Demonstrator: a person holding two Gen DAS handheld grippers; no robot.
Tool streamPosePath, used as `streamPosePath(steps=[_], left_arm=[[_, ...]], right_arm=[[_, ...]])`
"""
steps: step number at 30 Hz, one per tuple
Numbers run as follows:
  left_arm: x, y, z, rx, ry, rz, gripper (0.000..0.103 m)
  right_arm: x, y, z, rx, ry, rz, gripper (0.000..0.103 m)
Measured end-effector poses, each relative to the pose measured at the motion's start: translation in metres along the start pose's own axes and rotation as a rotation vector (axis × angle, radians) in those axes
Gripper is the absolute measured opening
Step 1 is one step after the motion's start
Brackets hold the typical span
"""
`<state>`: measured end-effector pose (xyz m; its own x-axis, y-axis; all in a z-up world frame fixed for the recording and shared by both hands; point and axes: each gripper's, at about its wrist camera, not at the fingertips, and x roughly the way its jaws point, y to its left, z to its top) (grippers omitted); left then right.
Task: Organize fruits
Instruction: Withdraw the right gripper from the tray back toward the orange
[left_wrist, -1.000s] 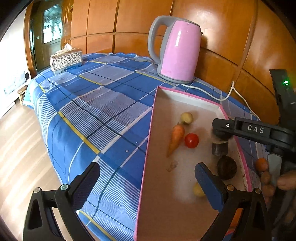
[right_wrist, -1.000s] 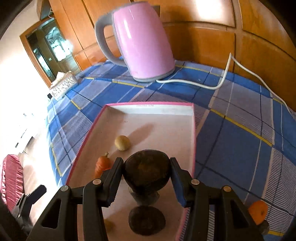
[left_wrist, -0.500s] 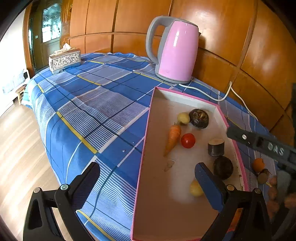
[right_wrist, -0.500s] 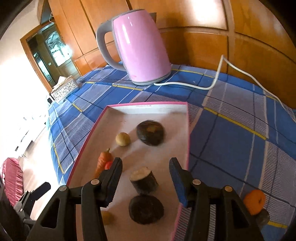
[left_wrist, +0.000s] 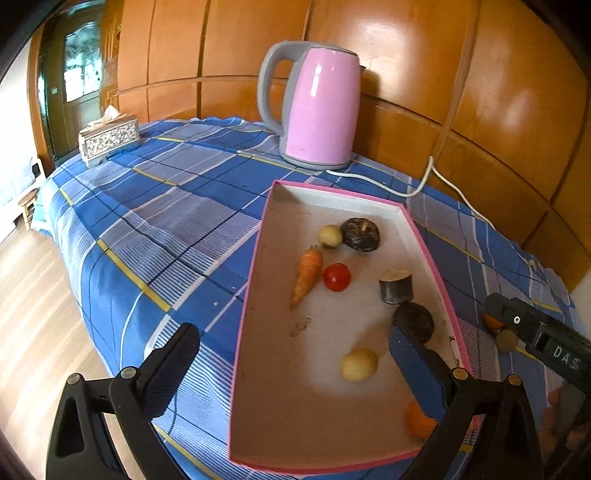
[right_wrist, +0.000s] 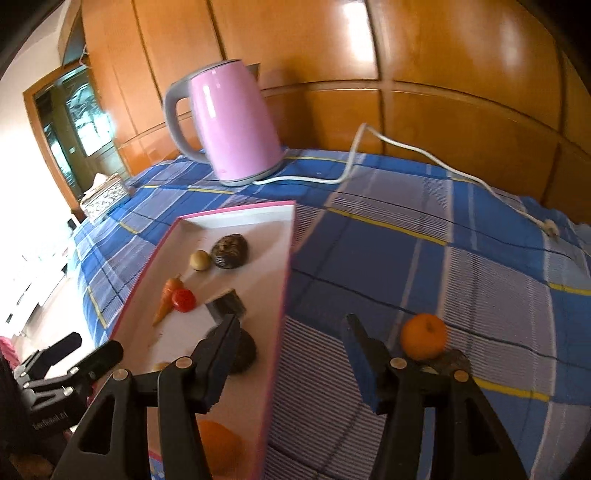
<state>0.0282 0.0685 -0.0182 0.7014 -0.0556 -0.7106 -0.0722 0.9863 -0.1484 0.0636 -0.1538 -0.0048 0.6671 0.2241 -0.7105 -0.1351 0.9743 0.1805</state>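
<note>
From the left wrist, the left gripper (left_wrist: 291, 360) is seen with jaws spread wide and empty over the near edge of the pink-rimmed tray (left_wrist: 428, 254) on the blue plaid bench (left_wrist: 166, 206). Inside the tray lie a carrot (left_wrist: 307, 276), a tomato (left_wrist: 337, 277), two pale round fruits (left_wrist: 330, 235) and dark fruits (left_wrist: 360, 234). Part of the right gripper (right_wrist: 290, 341) is caught at the right edge. From the right wrist, an orange (right_wrist: 423, 336) is shown on the cloth outside the tray, hardly visible from the left. The right jaws, which have just been opening, stand apart and empty astride the tray's right wall; a second ago they gripped the dark fruit now lying beside the pale one near the pink kettle (right_wrist: 236, 122).
</note>
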Motion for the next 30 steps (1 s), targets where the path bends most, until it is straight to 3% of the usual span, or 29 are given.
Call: streamPosePath(steps=[30], left_arm=[[0.0,-0.04,-0.016,0.122,0.046,-0.138,0.103]], right_arm=[[-0.049,-0.121,-0.069,0.27,-0.022,-0.319,0.059]])
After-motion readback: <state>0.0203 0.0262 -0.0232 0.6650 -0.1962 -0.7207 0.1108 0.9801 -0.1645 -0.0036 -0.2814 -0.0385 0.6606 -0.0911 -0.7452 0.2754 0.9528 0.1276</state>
